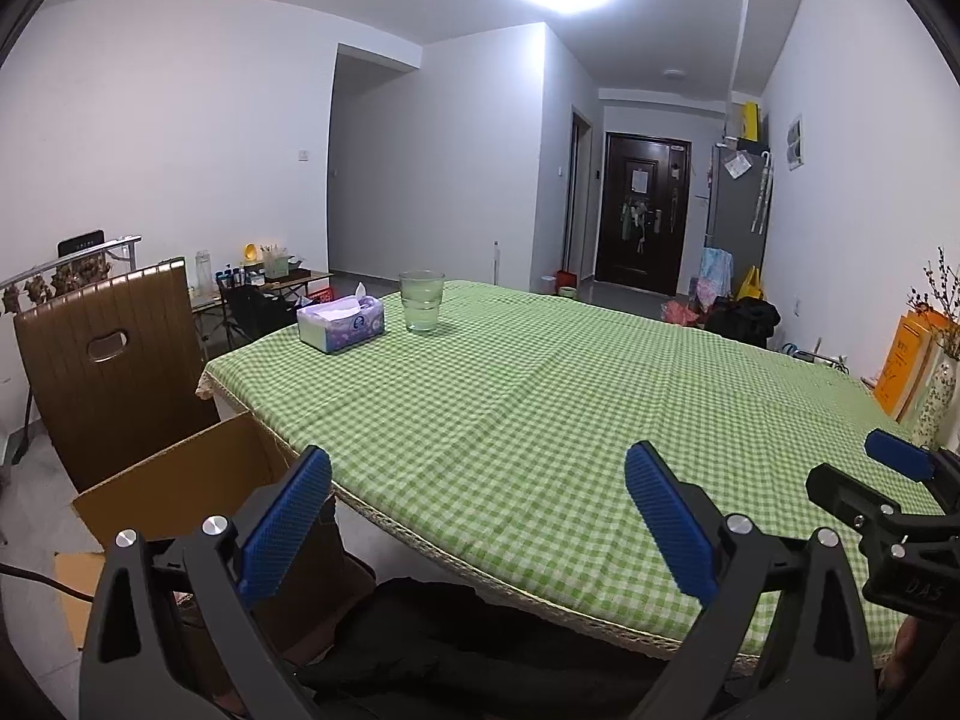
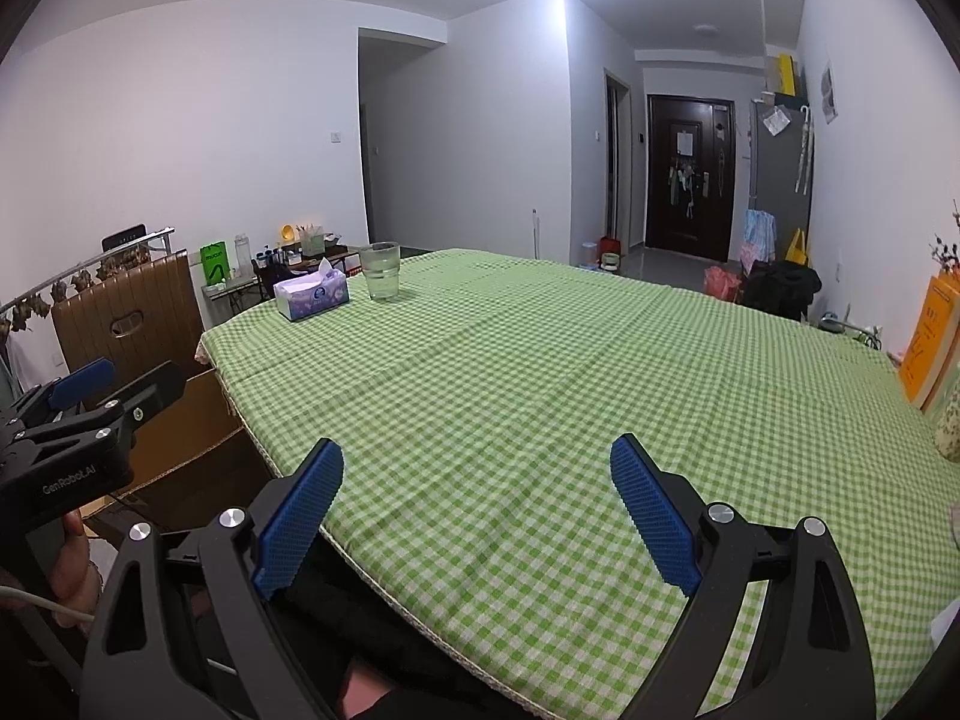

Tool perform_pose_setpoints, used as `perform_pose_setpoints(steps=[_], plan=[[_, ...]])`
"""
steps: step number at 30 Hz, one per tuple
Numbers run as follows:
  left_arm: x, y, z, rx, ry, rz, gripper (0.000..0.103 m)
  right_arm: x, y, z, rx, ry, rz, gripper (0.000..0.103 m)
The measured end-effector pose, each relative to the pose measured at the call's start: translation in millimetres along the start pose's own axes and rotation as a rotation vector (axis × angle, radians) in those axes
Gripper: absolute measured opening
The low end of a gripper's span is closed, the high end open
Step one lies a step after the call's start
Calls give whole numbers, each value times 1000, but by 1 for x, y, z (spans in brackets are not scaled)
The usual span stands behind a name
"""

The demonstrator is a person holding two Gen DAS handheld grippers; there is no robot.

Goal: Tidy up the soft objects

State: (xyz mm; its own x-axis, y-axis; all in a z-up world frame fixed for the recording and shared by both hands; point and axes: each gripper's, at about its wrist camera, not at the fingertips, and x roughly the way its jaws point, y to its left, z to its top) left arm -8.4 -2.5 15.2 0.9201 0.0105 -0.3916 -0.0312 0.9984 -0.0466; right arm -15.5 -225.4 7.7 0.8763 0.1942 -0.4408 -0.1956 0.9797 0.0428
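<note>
Ahead, a table under a green checked tablecloth [image 2: 540,360] is seen, with both hand-held grippers poised over its near edge. The left gripper [image 1: 477,516] and right gripper [image 2: 477,510] are spread wide, with nothing held. No soft object to organize can be identified for certain; the tissue box [image 1: 341,323], far left beside a glass [image 1: 422,300], would likely crush easily and is best taken by its long sides.

On the green checked tablecloth [image 1: 540,396] stand a tissue box [image 1: 340,324] and glass [image 1: 421,301] — brown chair [image 1: 114,360] beside.
</note>
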Motion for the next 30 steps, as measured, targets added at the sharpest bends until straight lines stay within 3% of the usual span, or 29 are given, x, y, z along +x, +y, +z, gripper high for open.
perform_pose_setpoints(steps=[30], plan=[[0,4,2,4,1,9,95,-1,4,5,-26,-9,-5,89]])
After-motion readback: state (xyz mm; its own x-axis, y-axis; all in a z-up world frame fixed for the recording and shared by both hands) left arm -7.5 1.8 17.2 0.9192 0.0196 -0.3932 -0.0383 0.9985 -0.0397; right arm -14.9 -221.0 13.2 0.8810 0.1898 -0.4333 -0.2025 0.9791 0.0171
